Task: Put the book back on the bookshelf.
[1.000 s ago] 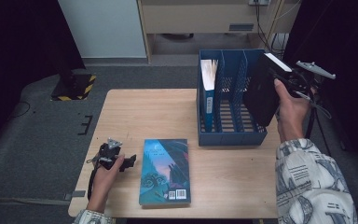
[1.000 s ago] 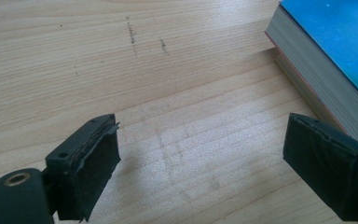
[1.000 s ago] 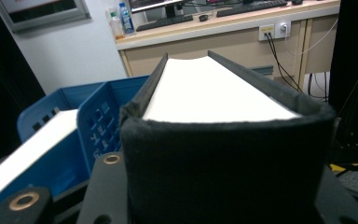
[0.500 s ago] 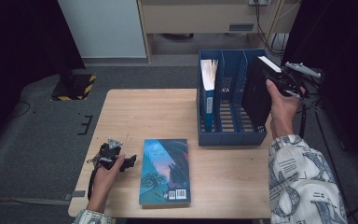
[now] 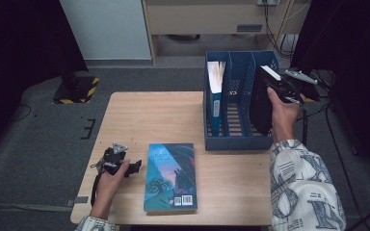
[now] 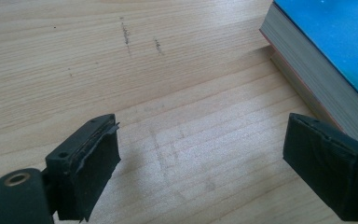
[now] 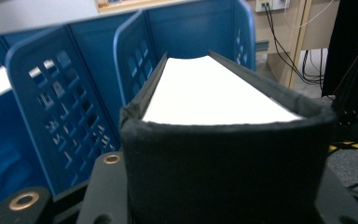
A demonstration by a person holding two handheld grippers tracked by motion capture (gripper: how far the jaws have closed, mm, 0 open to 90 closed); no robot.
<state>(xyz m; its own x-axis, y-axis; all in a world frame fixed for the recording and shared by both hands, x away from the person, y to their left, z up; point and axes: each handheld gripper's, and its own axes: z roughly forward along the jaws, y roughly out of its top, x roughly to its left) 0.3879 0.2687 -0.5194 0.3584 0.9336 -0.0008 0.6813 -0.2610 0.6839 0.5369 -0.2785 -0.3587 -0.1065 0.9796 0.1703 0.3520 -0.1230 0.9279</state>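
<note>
Nearest the person's edge of the wooden table (image 5: 139,108), the left gripper (image 5: 134,168) rested low over the boards with its jaws standing wide apart and nothing between them; in the left gripper view its two black pads (image 6: 89,172) framed only bare wood. It sat just beside the blue-green paperback (image 5: 170,177), which lay flat, cover up, its page edge showing close to one pad, so that hand seemed parked and ready for that book rather than working. Farther across, toward the right rear of the table, the blue file rack (image 5: 231,140) stood upright with its dividers forming open-topped slots. The leftmost slot already held a blue-spined book (image 5: 215,91) standing on end. The right gripper (image 5: 282,90) was clamped on a black hardcover book (image 5: 261,100), held upright with the white page block on top, and the book's lower part sat down inside the rack's rightmost slot, between a divider and the outer wall. The right gripper view looked along the top of that book: the dark spine wrapped across the foreground, the white pages ran away behind it, and the perforated blue dividers rose at its side. Held by its upper end and kept vertical, the book could slide straight down between the walls without catching; it looked partly seated, not yet released.
</note>
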